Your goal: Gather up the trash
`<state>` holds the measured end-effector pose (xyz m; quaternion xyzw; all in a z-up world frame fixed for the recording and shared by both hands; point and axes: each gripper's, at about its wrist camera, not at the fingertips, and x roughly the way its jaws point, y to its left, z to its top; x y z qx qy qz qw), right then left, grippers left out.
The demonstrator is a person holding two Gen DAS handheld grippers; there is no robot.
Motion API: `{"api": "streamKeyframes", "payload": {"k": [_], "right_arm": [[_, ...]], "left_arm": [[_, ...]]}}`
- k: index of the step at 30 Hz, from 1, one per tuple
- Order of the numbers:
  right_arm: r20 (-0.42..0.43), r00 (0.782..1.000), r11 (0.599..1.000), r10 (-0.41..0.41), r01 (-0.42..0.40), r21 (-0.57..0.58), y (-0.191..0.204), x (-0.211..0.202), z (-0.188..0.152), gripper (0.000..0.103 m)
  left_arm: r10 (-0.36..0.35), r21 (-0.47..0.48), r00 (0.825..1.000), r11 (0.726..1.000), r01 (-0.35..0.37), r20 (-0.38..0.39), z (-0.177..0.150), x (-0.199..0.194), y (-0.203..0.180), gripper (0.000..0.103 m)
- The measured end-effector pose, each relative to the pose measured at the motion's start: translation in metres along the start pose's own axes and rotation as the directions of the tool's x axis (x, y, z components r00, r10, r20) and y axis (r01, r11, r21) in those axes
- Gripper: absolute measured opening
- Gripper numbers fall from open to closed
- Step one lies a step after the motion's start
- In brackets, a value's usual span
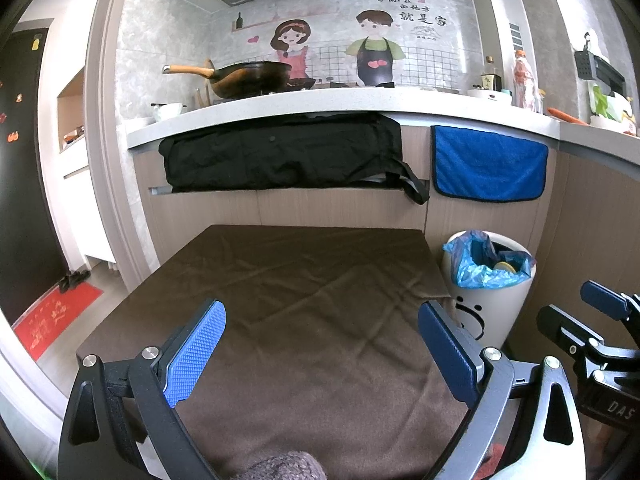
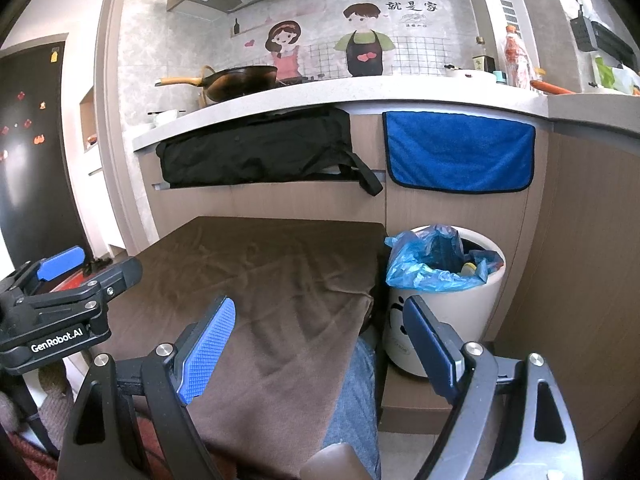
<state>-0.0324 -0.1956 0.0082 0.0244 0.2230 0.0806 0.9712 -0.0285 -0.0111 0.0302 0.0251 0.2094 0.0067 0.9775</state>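
A white trash bin (image 1: 494,308) (image 2: 440,320) with a blue bag liner (image 1: 476,268) (image 2: 420,268) stands on the floor right of a low table under a brown cloth (image 1: 304,300) (image 2: 248,272). Something yellow (image 1: 505,267) (image 2: 469,268) lies inside the bag. My left gripper (image 1: 320,350) hovers open over the near part of the cloth, holding nothing. My right gripper (image 2: 320,346) is open and empty too, above the cloth's right edge, just left of the bin. Each gripper appears at the edge of the other's view, the right one (image 1: 592,340) and the left one (image 2: 60,300). No loose trash shows on the cloth.
Behind the table runs a kitchen counter (image 1: 360,106) with a wok (image 1: 248,78), bottles (image 1: 524,80) and vegetables. A black bag (image 1: 280,152) and a blue towel (image 1: 490,164) hang on the cabinet front. A denim-clad leg (image 2: 352,408) shows beside the table; a red mat (image 1: 56,320) lies left.
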Motion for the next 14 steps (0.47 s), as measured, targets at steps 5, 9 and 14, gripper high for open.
{"api": "streamKeyframes", "payload": {"k": [5, 9, 14], "right_arm": [[-0.002, 1.0, 1.0, 0.002, -0.002, 0.001, -0.0012, 0.0009, 0.0, 0.084], [-0.01, 1.0, 1.0, 0.004, -0.004, 0.005, 0.0001, 0.0015, -0.0005, 0.084], [-0.01, 1.0, 1.0, 0.003, -0.003, 0.004, 0.0005, 0.0017, -0.0009, 0.084]], "left_arm": [[0.0, -0.001, 1.0, 1.0, 0.0, -0.002, 0.0002, -0.0011, 0.0007, 0.097], [0.005, 0.002, 1.0, 1.0, -0.005, -0.005, -0.0007, -0.0015, 0.0006, 0.097], [0.004, 0.0, 1.0, 1.0, -0.004, -0.01, -0.0015, -0.0019, -0.0003, 0.097]]}}
